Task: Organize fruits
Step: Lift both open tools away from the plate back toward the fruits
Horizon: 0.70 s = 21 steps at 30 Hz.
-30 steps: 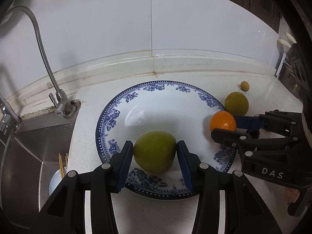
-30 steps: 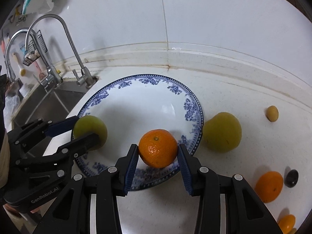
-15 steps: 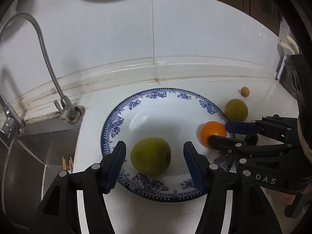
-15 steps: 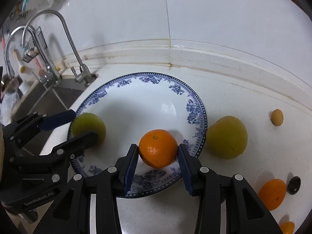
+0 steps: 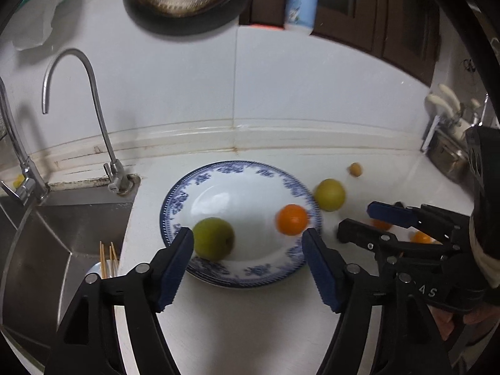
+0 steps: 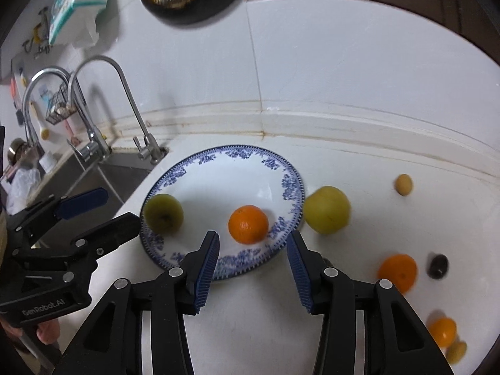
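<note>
While raised: plate point(image 6: 292, 187) rim between tools.

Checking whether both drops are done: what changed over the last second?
Both grippers let go: the left gripper released the green fruit, the right gripper the orange, and both pulled back, open. Both fruits stay on the plate; the counter's other fruit hasn't moved.

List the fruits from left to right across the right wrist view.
green fruit on the plate → orange on the plate → yellow-green fruit beside the plate → orange on the counter → small dark fruit
</note>
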Motion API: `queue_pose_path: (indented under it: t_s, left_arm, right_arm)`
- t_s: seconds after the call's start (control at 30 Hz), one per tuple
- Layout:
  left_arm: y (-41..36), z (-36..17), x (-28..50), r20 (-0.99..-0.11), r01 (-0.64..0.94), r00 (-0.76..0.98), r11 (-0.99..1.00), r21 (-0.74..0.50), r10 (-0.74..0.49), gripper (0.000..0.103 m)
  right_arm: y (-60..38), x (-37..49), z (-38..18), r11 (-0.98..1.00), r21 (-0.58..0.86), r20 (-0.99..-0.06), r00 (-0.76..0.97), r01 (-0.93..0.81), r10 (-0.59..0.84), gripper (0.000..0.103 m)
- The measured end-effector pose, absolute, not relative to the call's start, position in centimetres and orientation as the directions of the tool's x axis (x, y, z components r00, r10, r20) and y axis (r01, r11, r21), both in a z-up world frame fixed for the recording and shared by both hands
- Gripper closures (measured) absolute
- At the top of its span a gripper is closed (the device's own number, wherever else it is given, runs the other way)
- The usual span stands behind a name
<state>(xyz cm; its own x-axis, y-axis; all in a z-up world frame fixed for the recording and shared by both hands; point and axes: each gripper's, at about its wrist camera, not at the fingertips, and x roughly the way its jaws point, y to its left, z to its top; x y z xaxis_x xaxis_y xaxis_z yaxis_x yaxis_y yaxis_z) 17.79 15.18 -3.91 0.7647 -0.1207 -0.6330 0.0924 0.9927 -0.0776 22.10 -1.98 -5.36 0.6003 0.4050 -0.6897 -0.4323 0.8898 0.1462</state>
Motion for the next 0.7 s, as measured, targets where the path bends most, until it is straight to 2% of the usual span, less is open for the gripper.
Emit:
queue_pose_path:
  t_s: [0.07, 0.2, 0.27, 0.43, 0.5, 0.7]
  left_arm:
    - [14.4, -3.4, 17.0, -0.624, 0.106, 0.77, 0.991, -0.084, -0.135, 0.029]
    - [13.2, -2.3, 15.4, -0.608, 0.123, 0.779, 0.988, -0.092, -0.153, 0.023]
    - [12.8, -1.8, 14.7, -0.596, 0.123, 0.788, 0.988, -0.095, -0.156, 0.019]
    - [11.0, -0.7, 12.9, -0.565, 0.174, 0.802, 0.981, -0.085, -0.191, 0.012]
    - [10.4, -0.3, 12.3, -0.553, 0.19, 0.808, 0.978, -0.082, -0.203, 0.011]
    - [8.7, 0.3, 11.1, -0.528, 0.244, 0.814, 0.967, -0.069, -0.243, 0.009]
  right_arm:
    - [-2.7, 21.0, -4.7, 0.901, 0.132, -0.672, 0.631, -0.414, 0.388, 0.047]
    - [-4.5, 18.7, -3.5, 0.917, 0.097, -0.646, 0.677, -0.386, 0.353, 0.045]
    - [-5.5, 17.8, -2.8, 0.924, 0.09, -0.635, 0.693, -0.373, 0.341, 0.038]
    - [-8.1, 15.3, -1.4, 0.942, 0.075, -0.6, 0.74, -0.327, 0.304, 0.037]
    - [-8.9, 14.6, -1.0, 0.949, 0.076, -0.595, 0.75, -0.307, 0.29, 0.031]
    - [-11.6, 12.5, -0.3, 0.971, 0.067, -0.584, 0.78, -0.231, 0.226, 0.031]
